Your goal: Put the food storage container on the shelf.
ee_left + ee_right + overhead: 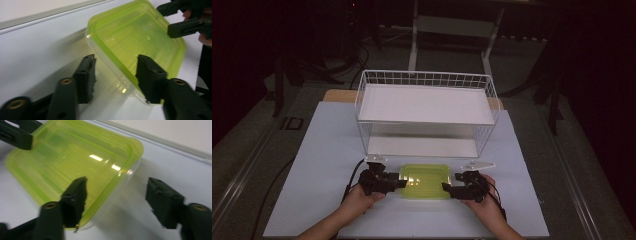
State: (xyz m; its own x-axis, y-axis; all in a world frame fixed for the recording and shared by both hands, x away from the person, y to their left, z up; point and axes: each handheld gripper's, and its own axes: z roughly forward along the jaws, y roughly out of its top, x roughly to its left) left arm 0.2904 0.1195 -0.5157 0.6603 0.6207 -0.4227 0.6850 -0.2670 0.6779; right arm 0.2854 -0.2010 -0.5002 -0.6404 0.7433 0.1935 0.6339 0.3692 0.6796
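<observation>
- Desk [327,150]: a flat white top. Bare surface lies outboard of both sets of fingers and on the person's side of them. This is the widest room for sliding or lifting.
- Wire basket [426,112]: a white wire frame with an upper shelf and a lower shelf, standing beyond the fingertips. Its front edge is near the box's far side. Judgement: keep any lift low if the lower shelf is the goal; the wire rim and the upper shelf limit headroom.
- Container [425,181]: a lime-green lidded plastic box, translucent, resting on the desk between the two grippers. It appears empty, so it is probably light. Thin walls will likely flex under a hard squeeze, and the glossy lid looks slippery.
- Grip points: the short ends, at the lid rim. Judgement: the rim is the stiffest part; equal pressure from both sides should stop the box twisting.
- Left gripper [115,75]: fingers spread, straddling the box's near corner, one finger [150,78] over the lid edge. Nothing is clamped.
- Right gripper [117,200]: fingers likewise spread around the opposite corner, nothing clamped.
</observation>
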